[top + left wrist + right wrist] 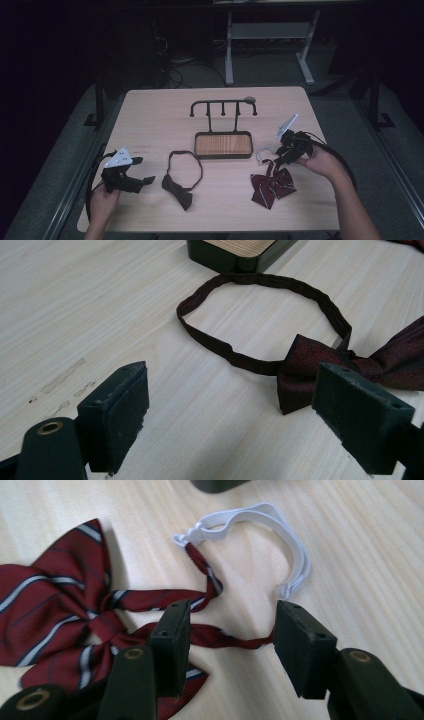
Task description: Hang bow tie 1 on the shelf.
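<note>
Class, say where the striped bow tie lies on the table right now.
In the high view the striped bow tie lies on the table's right side, just in front of the right gripper, right of the dark bow tie and the wooden tray.

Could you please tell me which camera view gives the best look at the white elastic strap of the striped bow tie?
The right gripper view: the white elastic strap lies close and sharp, its curve and clasp plain. In the high view the strap is a small pale arc beside the right gripper.
</note>
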The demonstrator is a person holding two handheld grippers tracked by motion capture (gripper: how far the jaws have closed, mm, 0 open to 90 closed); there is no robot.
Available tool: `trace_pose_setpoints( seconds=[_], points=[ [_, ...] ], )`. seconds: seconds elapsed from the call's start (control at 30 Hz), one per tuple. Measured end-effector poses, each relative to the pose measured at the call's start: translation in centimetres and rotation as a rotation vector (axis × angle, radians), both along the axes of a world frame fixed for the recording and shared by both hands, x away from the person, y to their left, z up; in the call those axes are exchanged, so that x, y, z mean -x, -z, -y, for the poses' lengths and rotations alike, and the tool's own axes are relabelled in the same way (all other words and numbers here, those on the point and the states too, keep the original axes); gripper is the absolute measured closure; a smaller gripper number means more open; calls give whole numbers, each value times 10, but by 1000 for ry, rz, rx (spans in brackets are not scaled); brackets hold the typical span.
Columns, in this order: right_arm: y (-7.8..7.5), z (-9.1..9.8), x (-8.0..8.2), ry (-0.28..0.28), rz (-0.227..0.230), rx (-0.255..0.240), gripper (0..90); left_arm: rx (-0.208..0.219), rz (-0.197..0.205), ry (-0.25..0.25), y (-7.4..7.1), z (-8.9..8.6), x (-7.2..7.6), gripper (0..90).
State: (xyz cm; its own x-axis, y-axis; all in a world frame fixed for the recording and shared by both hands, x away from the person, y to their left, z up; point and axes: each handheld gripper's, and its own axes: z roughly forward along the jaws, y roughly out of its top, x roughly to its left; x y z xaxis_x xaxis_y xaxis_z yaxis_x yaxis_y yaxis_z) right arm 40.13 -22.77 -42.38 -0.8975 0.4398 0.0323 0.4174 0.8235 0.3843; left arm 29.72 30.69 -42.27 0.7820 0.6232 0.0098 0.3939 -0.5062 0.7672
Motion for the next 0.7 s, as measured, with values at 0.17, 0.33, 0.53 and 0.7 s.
trace_pose_setpoints(
  seconds=[0.17,0.33,0.53,0.7],
  points=[
    [6,-4,-8,13,13,18,540,-5,2,4,0,1,0,147],
    [6,-3,-12,20,21,20,568,-7,-5,5,1,1,0,147],
    [8,0,-16,38,17,22,587,-19,-14,11,1,3,-1,148],
    [12,0,-20,38,7,45,648,-17,-9,12,2,4,-1,148]
  ],
)
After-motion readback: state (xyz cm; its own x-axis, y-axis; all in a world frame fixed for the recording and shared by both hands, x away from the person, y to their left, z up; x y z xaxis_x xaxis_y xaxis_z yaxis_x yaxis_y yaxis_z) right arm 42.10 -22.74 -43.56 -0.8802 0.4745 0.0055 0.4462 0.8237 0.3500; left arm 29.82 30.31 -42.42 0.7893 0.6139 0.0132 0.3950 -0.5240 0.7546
